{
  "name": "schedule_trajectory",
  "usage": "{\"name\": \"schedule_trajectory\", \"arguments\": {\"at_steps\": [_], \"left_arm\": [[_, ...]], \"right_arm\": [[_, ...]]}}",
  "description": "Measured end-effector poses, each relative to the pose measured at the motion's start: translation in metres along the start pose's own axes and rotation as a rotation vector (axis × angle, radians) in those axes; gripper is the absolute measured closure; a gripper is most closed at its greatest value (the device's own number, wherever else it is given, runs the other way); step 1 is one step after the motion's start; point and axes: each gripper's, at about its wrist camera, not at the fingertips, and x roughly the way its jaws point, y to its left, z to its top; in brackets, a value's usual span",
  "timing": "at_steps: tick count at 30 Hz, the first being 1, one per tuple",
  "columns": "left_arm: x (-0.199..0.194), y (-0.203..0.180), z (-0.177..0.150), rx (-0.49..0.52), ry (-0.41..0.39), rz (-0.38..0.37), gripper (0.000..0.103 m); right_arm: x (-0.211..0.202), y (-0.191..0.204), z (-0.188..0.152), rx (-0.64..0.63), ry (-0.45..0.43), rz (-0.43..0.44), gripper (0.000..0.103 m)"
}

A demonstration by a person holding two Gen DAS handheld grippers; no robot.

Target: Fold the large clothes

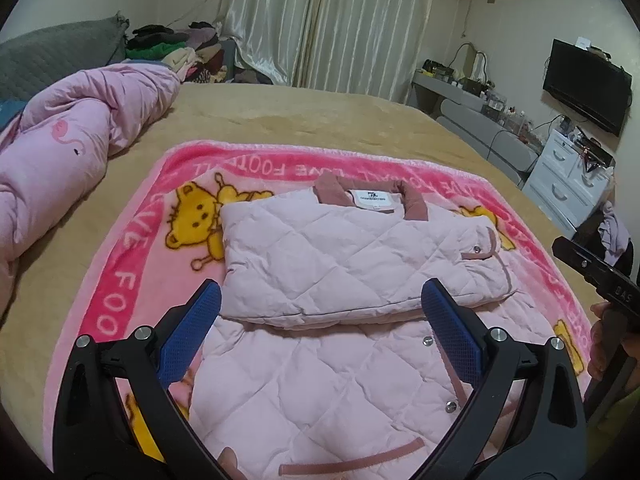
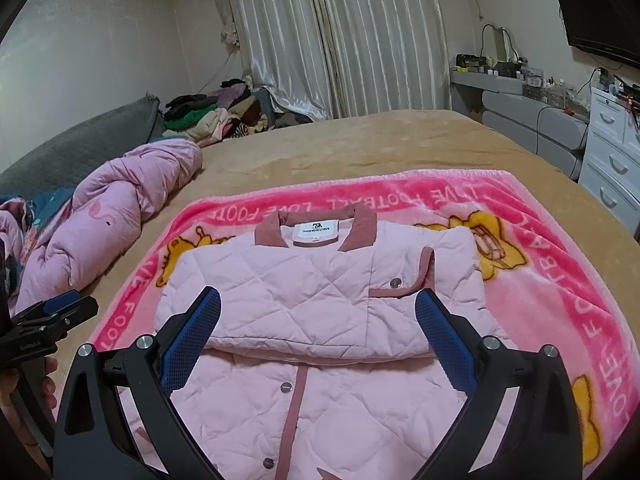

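The pink quilted jacket [image 2: 320,300] lies half-folded (collar up); left gripper [image 1: 322,304] and right gripper [image 2: 318,312] hover, jaws spread, empty.

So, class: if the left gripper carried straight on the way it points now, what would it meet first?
Probably the folded upper part of the pink quilted jacket, lying between the left gripper fingers' line; depth is uncertain.
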Motion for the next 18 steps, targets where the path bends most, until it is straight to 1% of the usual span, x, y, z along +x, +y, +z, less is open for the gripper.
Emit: {"name": "schedule_trajectory", "arguments": {"at_steps": [6,10,15,18], "left_arm": [[-0.021,-0.007,0.0,0.005,-0.031,-0.007,0.009],[-0.034,-0.016,-0.007,0.006,-0.052,-0.007,0.009],[-0.044,-0.028,-0.023,0.025,-0.035,-0.004,0.009],[-0.052,-0.033,-0.03,0.023,-0.039,-0.004,0.009]], "right_arm": [[-0.018,0.0,-0.001,-0.008,-0.018,0.012,0.006],[-0.033,-0.003,-0.003,-0.007,-0.036,0.025,0.006],[-0.052,-0.009,-0.009,-0.002,-0.069,0.032,0.006],[-0.059,-0.012,-0.013,0.004,-0.068,0.042,0.006]]}}
